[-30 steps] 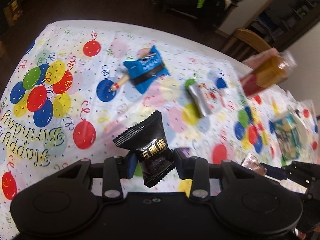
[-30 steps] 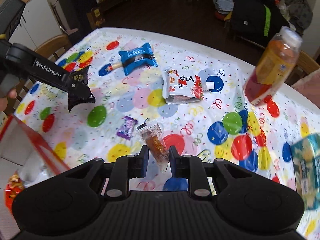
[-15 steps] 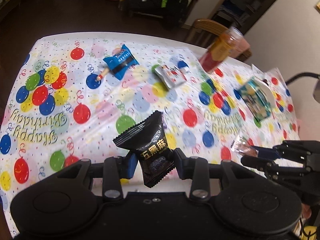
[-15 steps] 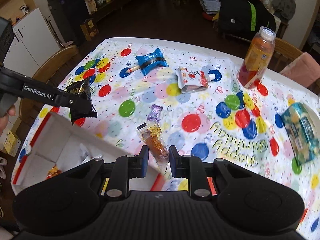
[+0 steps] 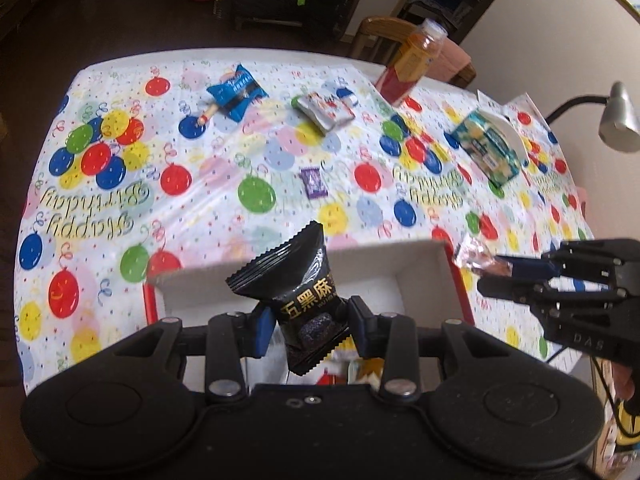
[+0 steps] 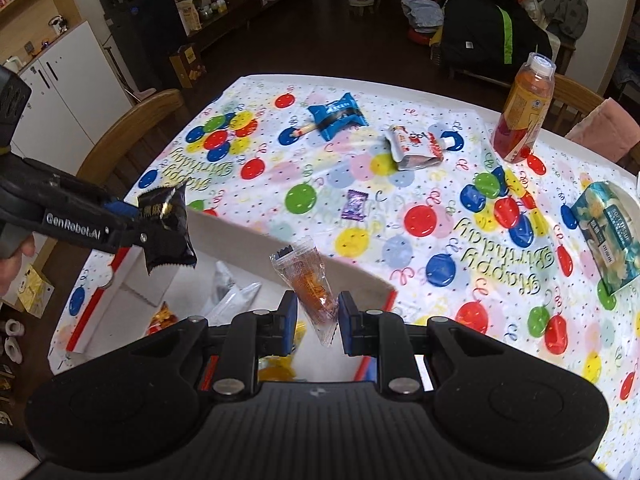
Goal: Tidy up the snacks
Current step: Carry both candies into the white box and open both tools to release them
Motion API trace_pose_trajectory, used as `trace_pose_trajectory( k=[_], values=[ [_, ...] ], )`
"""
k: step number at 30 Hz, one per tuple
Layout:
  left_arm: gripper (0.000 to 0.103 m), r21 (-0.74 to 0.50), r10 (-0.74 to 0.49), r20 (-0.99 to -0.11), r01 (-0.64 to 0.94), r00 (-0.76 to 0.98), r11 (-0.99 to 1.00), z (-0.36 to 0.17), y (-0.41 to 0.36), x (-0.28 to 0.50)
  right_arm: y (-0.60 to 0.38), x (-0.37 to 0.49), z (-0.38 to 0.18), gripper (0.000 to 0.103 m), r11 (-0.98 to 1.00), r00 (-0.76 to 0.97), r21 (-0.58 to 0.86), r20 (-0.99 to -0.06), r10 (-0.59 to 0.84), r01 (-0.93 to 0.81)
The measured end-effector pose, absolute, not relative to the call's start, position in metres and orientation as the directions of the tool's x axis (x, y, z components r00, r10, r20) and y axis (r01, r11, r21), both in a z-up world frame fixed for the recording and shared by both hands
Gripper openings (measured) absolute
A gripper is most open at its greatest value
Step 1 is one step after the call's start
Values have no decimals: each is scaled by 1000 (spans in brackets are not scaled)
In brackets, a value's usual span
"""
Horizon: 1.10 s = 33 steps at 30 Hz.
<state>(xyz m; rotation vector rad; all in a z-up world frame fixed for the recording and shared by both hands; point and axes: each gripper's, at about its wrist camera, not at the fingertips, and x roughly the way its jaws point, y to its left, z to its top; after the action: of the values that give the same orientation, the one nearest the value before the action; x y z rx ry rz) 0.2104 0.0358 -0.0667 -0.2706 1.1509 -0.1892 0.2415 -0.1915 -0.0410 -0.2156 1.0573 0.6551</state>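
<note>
Deposit step: left gripper (image 5: pixel 308 326) clamping black snack packet (image 5: pixel 304 300), right gripper (image 6: pixel 318 318) pinching clear orange candy (image 6: pixel 310 288), both hovering over white box (image 5: pixel 380 270) at near table edge. Next: releasing both inside box.

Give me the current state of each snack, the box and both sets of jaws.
Left gripper: shut on black snack packet, over the box.
Right gripper: shut on clear orange snack, over the box.
Box: open, some snacks inside.
Blue packet: lying on table.
Purple candy: lying on table.
Silver pouch: lying flat.
Bottle: upright, capped.
</note>
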Motion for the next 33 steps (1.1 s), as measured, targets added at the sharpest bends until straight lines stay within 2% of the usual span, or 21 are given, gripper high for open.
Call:
trace_pose_trajectory(
  k=[8, 25, 33],
  values=[
    [37, -276, -269, -891, 36, 366, 961, -81, 36, 186, -177, 216, -60, 21, 786, 295, 147, -873, 388, -600],
    [37, -113, -109, -948, 4, 300, 994, -131, 33, 195, -143, 186, -129, 22, 786, 219, 144, -916, 336, -602],
    [37, -10, -34, -958, 84, 285, 996, -143, 16, 197, -134, 182, -143, 22, 785, 193, 145, -928, 320, -603]
  ],
)
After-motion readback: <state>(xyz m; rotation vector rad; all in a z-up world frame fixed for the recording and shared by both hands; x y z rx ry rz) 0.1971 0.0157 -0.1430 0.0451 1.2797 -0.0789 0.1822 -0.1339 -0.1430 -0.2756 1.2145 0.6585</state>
